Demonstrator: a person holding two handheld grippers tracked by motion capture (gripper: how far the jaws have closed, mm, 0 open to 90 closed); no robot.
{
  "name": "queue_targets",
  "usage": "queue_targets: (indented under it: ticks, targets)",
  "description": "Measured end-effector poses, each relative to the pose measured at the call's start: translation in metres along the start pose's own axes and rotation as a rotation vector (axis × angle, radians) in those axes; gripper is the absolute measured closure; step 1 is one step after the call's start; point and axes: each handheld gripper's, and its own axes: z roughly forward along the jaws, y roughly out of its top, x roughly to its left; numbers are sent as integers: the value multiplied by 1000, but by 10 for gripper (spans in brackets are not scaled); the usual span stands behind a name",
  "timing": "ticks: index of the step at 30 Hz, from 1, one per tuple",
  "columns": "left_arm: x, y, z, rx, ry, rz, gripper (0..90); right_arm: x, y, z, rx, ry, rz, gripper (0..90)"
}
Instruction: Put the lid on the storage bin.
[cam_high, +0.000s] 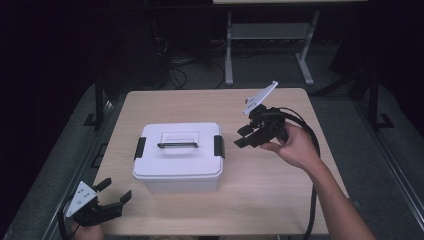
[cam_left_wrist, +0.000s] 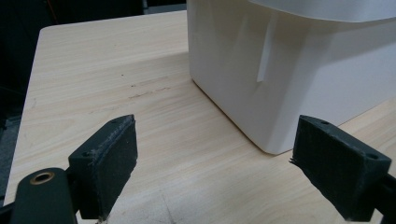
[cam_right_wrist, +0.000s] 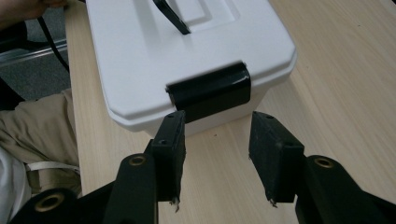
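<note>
Near the middle of the wooden surface, slightly toward 9 o'clock, stands a white lidded box. From the high view its lid carries a dark handle lying flat in a recess, with a black latch on the 3 o'clock end and another latch on the 9 o'clock end.

At 3 o'clock from the box, the right gripper is held in a hand, jaws spread moderately and empty, pointing at the near latch but apart from it. The right gripper view adds what the high view cannot: the right gripper has that latch just beyond the gap between its jaws, the latch clasped down over the lid's edge, and the handle appears at 12 o'clock. A trouser leg shows at 9 o'clock in that view.

At 7 o'clock from the box, by the surface's front corner, the left gripper sits with jaws wide and empty. The left gripper view shows the left gripper low over the wood, with the box's plain side wall and lower corner ahead at 1 o'clock, near but not touching; the latches cannot be seen from there.
</note>
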Motion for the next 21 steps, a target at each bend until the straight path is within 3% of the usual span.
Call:
queue_targets:
  ticks: [21]
  targets:
    - [-2, 0, 2, 10, 0, 12, 130, -4, -50, -14, 9, -34, 67, 550]
